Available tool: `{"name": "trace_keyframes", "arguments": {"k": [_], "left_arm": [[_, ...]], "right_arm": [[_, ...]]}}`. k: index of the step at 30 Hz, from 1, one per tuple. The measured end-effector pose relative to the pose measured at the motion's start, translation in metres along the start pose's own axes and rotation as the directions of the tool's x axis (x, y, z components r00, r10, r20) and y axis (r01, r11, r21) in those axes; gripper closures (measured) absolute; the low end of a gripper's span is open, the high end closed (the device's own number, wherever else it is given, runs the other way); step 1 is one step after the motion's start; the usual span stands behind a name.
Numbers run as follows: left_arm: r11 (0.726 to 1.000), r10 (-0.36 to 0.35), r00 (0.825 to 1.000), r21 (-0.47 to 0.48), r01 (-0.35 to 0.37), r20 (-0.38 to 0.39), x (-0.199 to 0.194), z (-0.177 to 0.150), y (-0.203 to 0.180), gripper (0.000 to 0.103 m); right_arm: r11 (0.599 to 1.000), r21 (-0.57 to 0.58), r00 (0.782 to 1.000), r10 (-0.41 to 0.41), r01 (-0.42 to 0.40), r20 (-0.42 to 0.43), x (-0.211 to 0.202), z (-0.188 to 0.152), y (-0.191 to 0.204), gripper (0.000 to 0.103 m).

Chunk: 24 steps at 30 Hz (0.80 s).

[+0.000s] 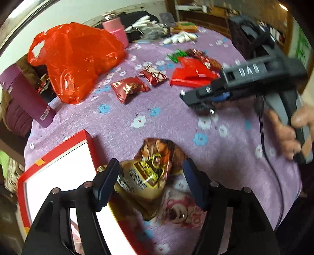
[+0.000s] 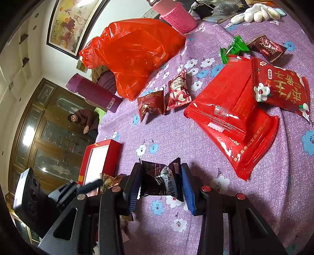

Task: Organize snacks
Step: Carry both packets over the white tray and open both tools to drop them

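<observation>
My left gripper is open above a brown and gold snack packet that lies between its fingers, beside an open red box with a white inside. My right gripper is shut on a small dark plum packet held above the purple flowered cloth; this gripper also shows in the left wrist view. A large red packet, a red flower-printed packet, two small red candies, a green one and a brown one lie on the cloth.
A red plastic bag, a purple flask lying down and a pink-sleeved bottle stand at the cloth's far side. White gloves and clutter lie at the back. A pink packet lies by the brown one.
</observation>
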<state>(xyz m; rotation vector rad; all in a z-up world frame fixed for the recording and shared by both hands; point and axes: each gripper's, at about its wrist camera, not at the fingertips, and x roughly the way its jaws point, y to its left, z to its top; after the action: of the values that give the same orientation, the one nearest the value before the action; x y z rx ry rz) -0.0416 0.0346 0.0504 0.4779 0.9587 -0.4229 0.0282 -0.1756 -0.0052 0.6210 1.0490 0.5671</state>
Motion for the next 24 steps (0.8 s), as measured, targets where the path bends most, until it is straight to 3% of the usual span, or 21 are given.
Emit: {"name": "trace_keyframes", "arguments": {"k": [4, 8, 10, 13, 18, 24], "left_arm": [[0.999, -0.002, 0.999, 0.034, 0.003, -0.041, 0.012, -0.002, -0.002, 0.034], [1.0, 0.011, 0.998, 0.007, -0.011, -0.055, 0.027, 0.001, 0.001, 0.035], [0.999, 0.032, 0.998, 0.023, -0.031, -0.047, 0.031, 0.0, -0.004, 0.057], [1.0, -0.012, 1.0, -0.015, 0.012, -0.015, 0.024, 0.003, -0.003, 0.07], [0.995, -0.025, 0.999, -0.093, 0.028, 0.036, 0.017, 0.006, 0.002, 0.078], [0.984, -0.04, 0.994, -0.17, 0.058, 0.104, -0.006, 0.003, 0.014, 0.079]], "right_arm": [[1.0, 0.001, 1.0, 0.001, -0.001, -0.002, 0.0, -0.001, 0.0, 0.063], [1.0, 0.004, 1.0, 0.003, -0.003, -0.004, 0.0, -0.001, 0.0, 0.062], [1.0, 0.01, 1.0, 0.005, -0.005, -0.003, 0.0, 0.0, -0.001, 0.062], [1.0, 0.008, 1.0, 0.006, -0.006, -0.002, -0.001, -0.001, -0.001, 0.062], [1.0, 0.002, 1.0, 0.01, -0.01, -0.001, -0.002, -0.001, 0.001, 0.062], [1.0, -0.011, 1.0, 0.019, -0.019, -0.001, -0.001, -0.003, 0.004, 0.062]]}}
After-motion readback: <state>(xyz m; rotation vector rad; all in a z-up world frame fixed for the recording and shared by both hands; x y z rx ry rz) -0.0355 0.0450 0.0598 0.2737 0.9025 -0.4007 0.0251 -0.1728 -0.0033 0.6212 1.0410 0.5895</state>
